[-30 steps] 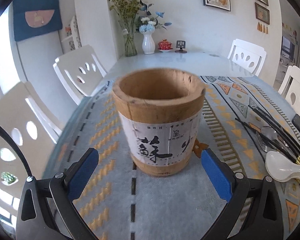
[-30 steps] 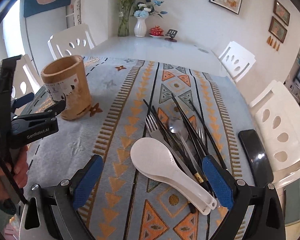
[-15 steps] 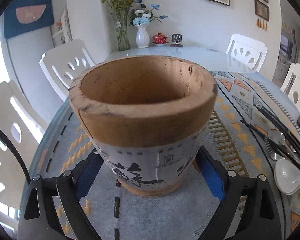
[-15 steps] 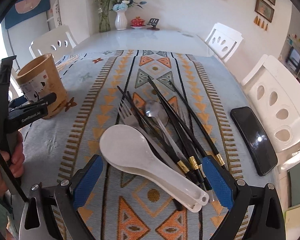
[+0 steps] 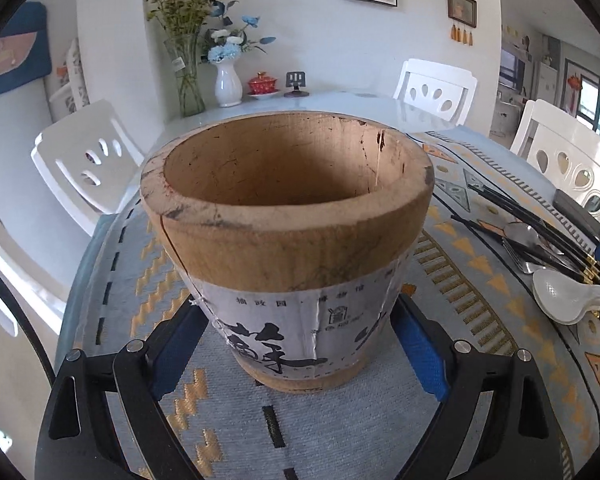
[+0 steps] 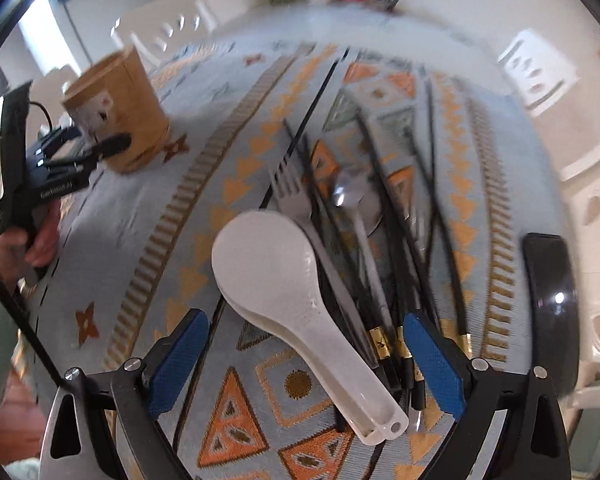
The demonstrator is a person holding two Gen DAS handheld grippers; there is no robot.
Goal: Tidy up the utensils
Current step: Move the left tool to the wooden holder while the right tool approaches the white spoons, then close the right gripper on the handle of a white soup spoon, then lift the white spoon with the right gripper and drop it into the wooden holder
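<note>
Left claw (image 5: 300, 344) clamped on wooden holder (image 5: 288, 216), steadying it. Right claw (image 6: 304, 356) spread wide, just narrowing around white spoons (image 6: 284, 280); next, probably squeeze and lift.

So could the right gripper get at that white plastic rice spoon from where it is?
Probably yes. The right gripper stands open just above the white plastic rice spoon, its handle between the blue pads. Nothing covers it, though the black chopsticks lie close alongside.
</note>
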